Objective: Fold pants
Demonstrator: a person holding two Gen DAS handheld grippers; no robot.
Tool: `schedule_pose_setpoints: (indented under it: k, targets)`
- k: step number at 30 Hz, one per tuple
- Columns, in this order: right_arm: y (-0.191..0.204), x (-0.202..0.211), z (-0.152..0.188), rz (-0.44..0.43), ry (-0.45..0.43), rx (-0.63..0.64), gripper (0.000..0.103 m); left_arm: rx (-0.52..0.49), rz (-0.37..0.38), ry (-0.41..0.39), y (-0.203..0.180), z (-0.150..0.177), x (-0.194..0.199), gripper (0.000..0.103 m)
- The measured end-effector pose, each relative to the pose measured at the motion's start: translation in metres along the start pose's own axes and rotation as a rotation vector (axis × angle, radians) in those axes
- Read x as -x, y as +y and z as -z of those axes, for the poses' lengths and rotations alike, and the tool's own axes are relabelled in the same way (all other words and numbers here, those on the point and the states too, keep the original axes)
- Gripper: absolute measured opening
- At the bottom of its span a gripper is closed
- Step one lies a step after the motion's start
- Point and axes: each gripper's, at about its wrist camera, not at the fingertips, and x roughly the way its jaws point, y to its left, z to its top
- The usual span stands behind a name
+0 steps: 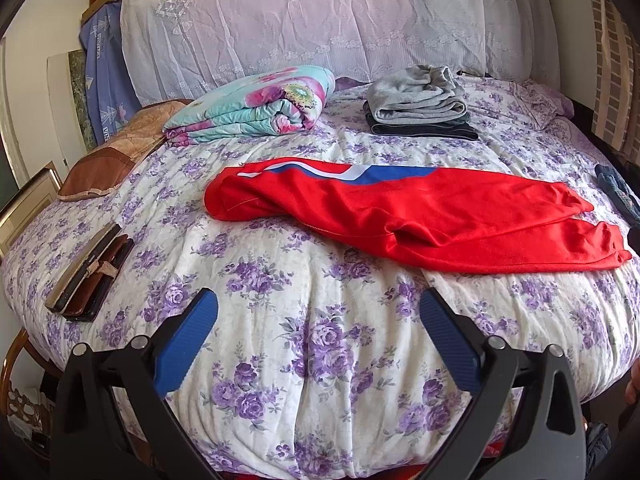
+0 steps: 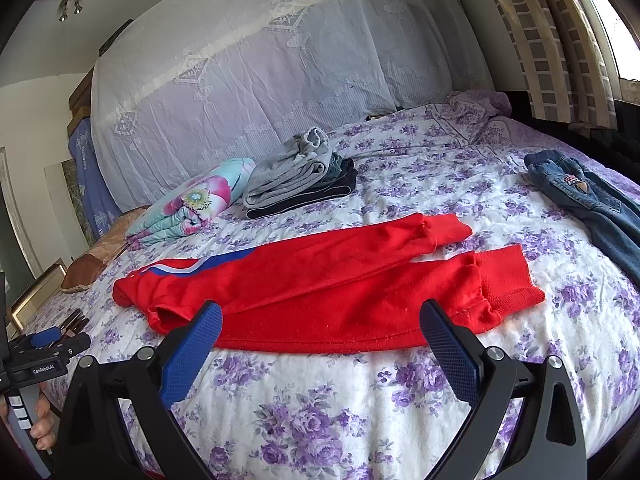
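1. Red knit pants (image 2: 320, 292) lie flat on the floral quilt (image 2: 360, 412), legs one over the other lengthwise; waistband toward the folded flowered blanket (image 2: 188, 208), cuffs toward the jeans (image 2: 592, 200); the two cuffs sit apart, not aligned.
2. Left gripper (image 1: 318, 316): jaws spread wide, nothing between them, hovering over bare quilt short of the pants' near edge; right gripper (image 2: 320, 320): jaws likewise apart and empty, its tips just over the near hem.
3. Risk: the cuffs are offset; a fold made now would likely lock in a skewed stack; cause is the upper leg splaying away from the lower.
4. Risk: the quilt is soft and puffy; a low pinch could gather quilt cloth along with the pants.
5. Risk: catching only the top layer at the cuff; the lower leg would drag and bunch.
6. Risk: the folded grey pile (image 2: 292, 176) lies beyond the pants; a wide swing could disturb it.
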Motion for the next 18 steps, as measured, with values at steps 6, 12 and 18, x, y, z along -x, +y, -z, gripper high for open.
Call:
schedule_pose_setpoints:
  k: [6, 12, 18]
  targets:
    - [-0.0016, -0.0010, 0.0009, 0.000, 0.006, -0.005, 0.100, 0.001, 0.000, 0.003, 0.0005, 0.0002, -0.0006, 0.098]
    - [-0.0016, -0.0008, 0.0011, -0.001, 0.005, -0.006, 0.100, 0.002, 0.002, 0.003, 0.0008, 0.0002, -0.0006, 0.098]
    - [-0.0012, -0.0011, 0.0010, 0.000, 0.008, -0.007, 0.100, 0.002, 0.002, 0.003, 0.0008, 0.0001, -0.0007, 0.098]
